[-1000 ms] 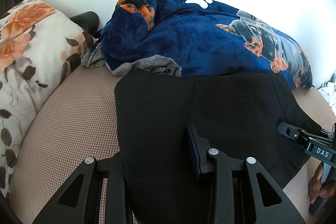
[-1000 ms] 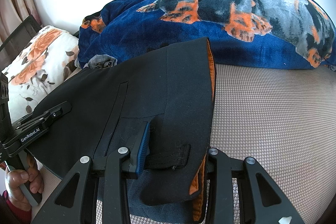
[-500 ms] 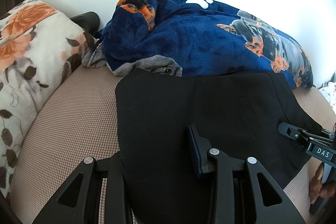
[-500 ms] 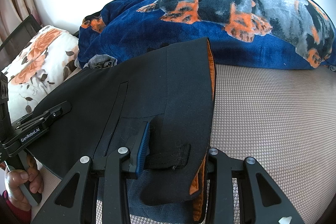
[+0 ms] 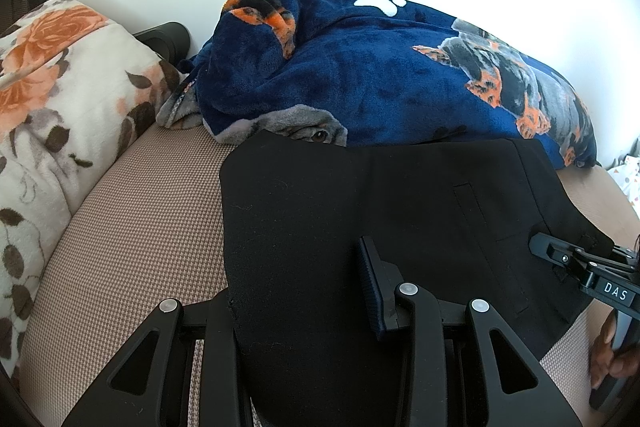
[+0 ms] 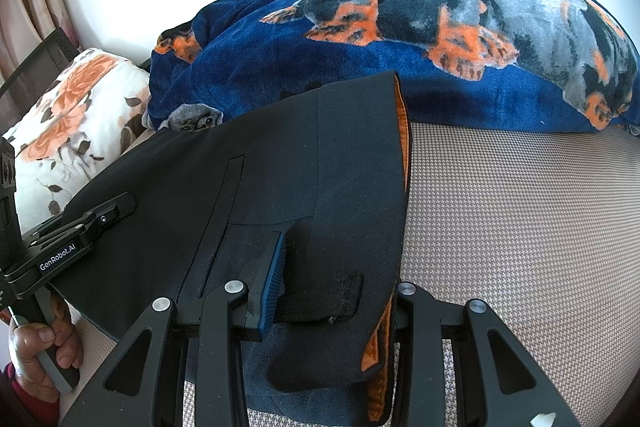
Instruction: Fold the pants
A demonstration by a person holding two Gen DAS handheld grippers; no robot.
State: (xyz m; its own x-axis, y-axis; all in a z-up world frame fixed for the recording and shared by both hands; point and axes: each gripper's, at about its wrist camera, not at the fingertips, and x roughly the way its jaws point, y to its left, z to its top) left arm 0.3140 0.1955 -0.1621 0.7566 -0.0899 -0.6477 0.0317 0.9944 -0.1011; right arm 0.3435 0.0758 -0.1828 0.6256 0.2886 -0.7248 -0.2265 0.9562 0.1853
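a beige, finely checked woven mattress cover (image 6: 520, 227) fills the foreground, with a plush navy fleece blanket printed with grey-and-orange dogs (image 5: 380, 87) heaped along the white wall and a cream floral pillow (image 5: 60, 99) off to the left. on the cover lies the pair of black, smooth-woven pants with an orange lining (image 6: 300, 167), already doubled into a flat, roughly rectangular panel whose far edge touches the blanket; a welt pocket and a belt loop show on top.

the left gripper (image 5: 296, 291) holds the panel's near left corner, cloth bunched between its jaws, which are closed part-way onto the fabric. the right gripper (image 6: 336, 287) pinches the waistband end in the same way, one ribbed blue pad (image 6: 274, 283) pressed on the cloth by the belt loop while the other finger sits under the orange-lined edge. a hand (image 6: 40, 347) grips the left tool's handle.

the step in hand looks like a two-corner hold on the near edge, ready for another fold. the next move likely calls for lifting both corners together and carrying them evenly towards the far edge, keeping the limp cloth taut so that the layers do not slide.
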